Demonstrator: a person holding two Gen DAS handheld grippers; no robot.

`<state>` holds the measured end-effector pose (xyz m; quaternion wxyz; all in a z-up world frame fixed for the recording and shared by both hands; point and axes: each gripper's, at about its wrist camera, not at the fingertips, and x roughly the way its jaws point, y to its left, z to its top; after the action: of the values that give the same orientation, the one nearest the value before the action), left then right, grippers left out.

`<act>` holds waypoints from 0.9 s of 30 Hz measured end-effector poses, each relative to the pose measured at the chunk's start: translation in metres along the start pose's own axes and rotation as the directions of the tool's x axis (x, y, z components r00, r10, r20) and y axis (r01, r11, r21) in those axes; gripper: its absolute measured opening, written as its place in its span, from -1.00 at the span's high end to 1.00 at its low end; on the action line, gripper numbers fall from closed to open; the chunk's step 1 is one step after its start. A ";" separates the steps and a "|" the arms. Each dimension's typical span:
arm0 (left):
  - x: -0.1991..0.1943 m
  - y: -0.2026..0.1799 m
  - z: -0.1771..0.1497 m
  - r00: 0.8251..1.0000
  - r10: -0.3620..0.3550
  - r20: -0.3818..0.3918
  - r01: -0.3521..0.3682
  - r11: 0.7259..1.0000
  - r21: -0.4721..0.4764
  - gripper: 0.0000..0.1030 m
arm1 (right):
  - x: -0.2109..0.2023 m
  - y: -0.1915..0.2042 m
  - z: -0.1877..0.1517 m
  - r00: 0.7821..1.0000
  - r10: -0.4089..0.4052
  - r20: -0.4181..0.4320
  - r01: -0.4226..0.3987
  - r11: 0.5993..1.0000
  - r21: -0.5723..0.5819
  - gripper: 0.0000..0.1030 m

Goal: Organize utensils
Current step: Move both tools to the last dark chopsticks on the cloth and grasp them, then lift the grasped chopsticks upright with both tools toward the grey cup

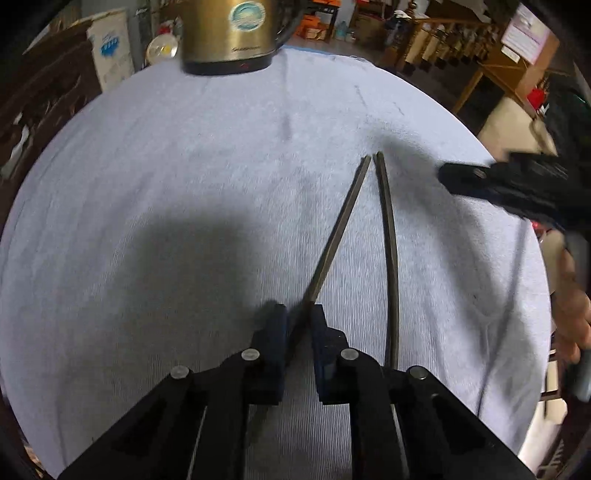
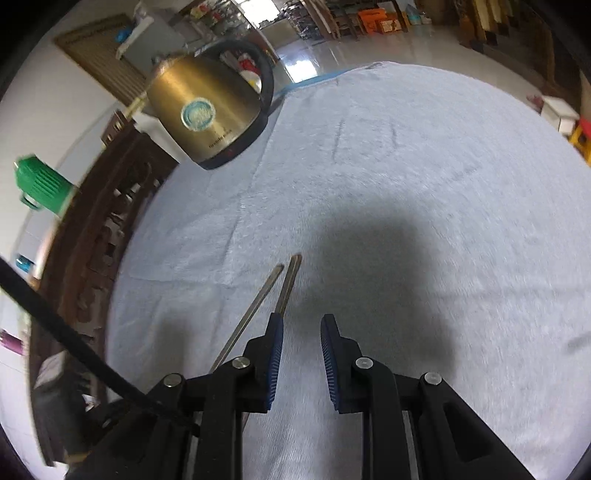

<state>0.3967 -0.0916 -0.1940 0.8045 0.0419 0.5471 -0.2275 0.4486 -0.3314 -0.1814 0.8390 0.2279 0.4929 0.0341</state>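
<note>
Two chopsticks [image 1: 369, 229] lie mid-frame on the pale cloth [image 1: 166, 166], tips nearly touching, one pinched by the left gripper [image 1: 299, 317], the right gripper [image 2: 301, 325] narrowly apart and empty; sorting looks barely begun.

Kettle [image 1: 229, 33] lettering — too blurred

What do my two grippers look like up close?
Both alike: the left gripper and right gripper have black angular linkage arms with round silver pivot pins, and fingers faced with blue ribbed pads. A black strap or cable crosses beside the right one.
</note>
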 end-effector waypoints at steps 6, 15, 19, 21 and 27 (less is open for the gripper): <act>-0.020 0.012 0.005 1.000 -0.017 0.005 0.017 1.000 0.023 0.75 | 0.037 0.023 0.022 0.991 -0.113 -0.068 0.109 0.992 -0.063 0.56; -0.027 0.000 0.042 0.999 0.001 0.046 -0.007 0.992 0.122 0.73 | 0.061 0.040 0.027 0.957 -0.282 -0.072 0.264 0.946 -0.190 0.83; -0.011 -0.021 0.062 0.999 0.007 0.037 -0.014 0.982 0.186 0.43 | 0.047 0.016 0.023 0.961 -0.268 -0.067 0.255 0.954 -0.154 0.87; 0.003 -0.034 0.072 0.999 0.006 0.035 -0.013 0.978 0.210 0.33 | 0.040 0.002 0.019 0.958 -0.277 -0.071 0.265 0.953 -0.148 0.87; 0.040 -0.069 0.099 1.000 -0.016 -0.019 0.020 0.964 0.266 0.33 | 0.024 -0.028 0.019 0.948 -0.293 -0.125 0.275 0.951 -0.143 0.86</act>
<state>0.4654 -0.1976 -0.1782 0.7849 0.1466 0.5186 -0.3059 0.4721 -0.3561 -0.2053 0.8096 0.0990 0.5772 -0.0401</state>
